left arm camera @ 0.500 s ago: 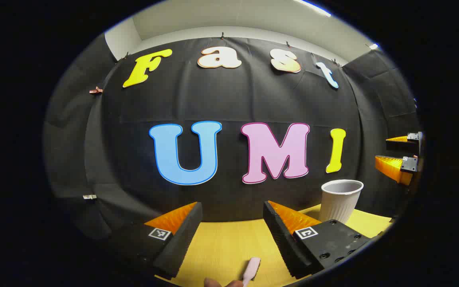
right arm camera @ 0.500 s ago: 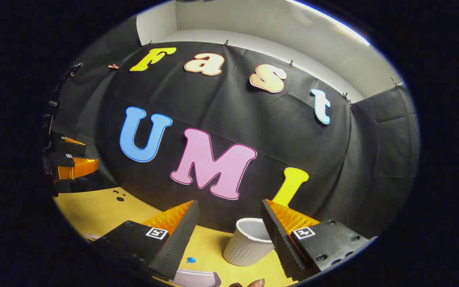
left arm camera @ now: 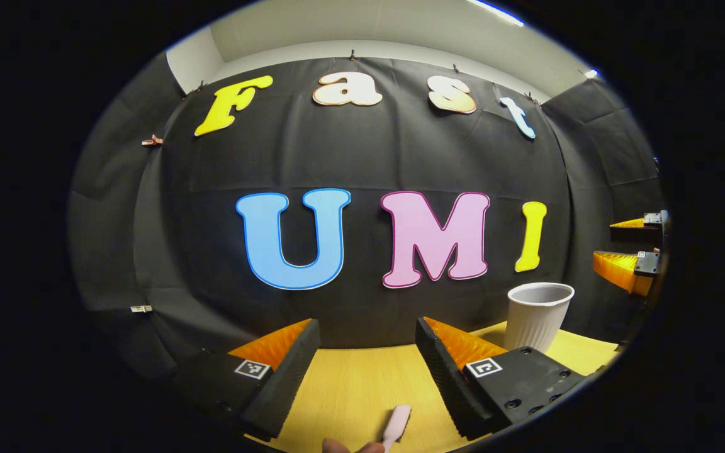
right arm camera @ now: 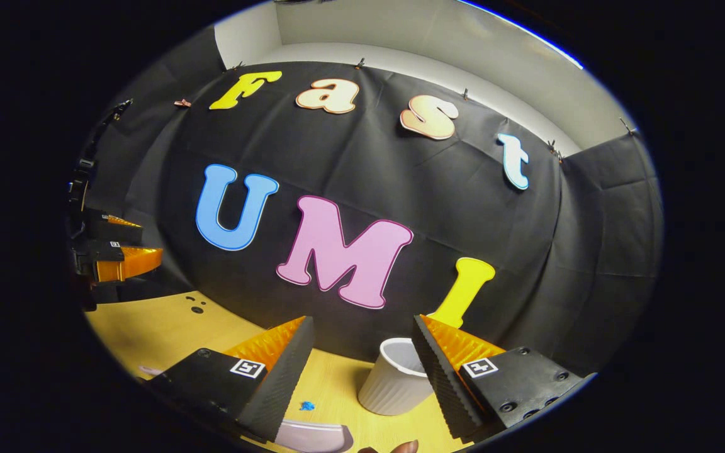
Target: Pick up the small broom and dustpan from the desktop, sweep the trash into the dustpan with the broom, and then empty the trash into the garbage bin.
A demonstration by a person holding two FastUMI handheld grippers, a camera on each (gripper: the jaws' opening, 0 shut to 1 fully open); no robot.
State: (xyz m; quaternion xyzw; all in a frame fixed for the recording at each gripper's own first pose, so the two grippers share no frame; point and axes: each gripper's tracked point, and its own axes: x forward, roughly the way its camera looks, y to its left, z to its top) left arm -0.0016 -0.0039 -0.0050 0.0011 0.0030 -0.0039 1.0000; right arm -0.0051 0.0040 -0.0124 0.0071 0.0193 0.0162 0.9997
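Black cloth wall (left arm camera: 362,157) at the rear, fastened along its top edge by small clips (left arm camera: 151,142); a further clip (left arm camera: 141,309) sits low on the left panel. Above the cloth, a pale upper wall (left arm camera: 362,47) and ceiling with a light strip (left arm camera: 491,11). Below, a yellow wood-grain desktop (left arm camera: 356,384). In the right gripper view, a few dark holes (right arm camera: 196,306) mark the desktop near its far left edge.

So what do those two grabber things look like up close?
The left gripper has two wedge-shaped fingers with ridged inner faces. Each finger sits on a dark block with screw holes and a small black-and-white square marker. The right gripper looks the same.
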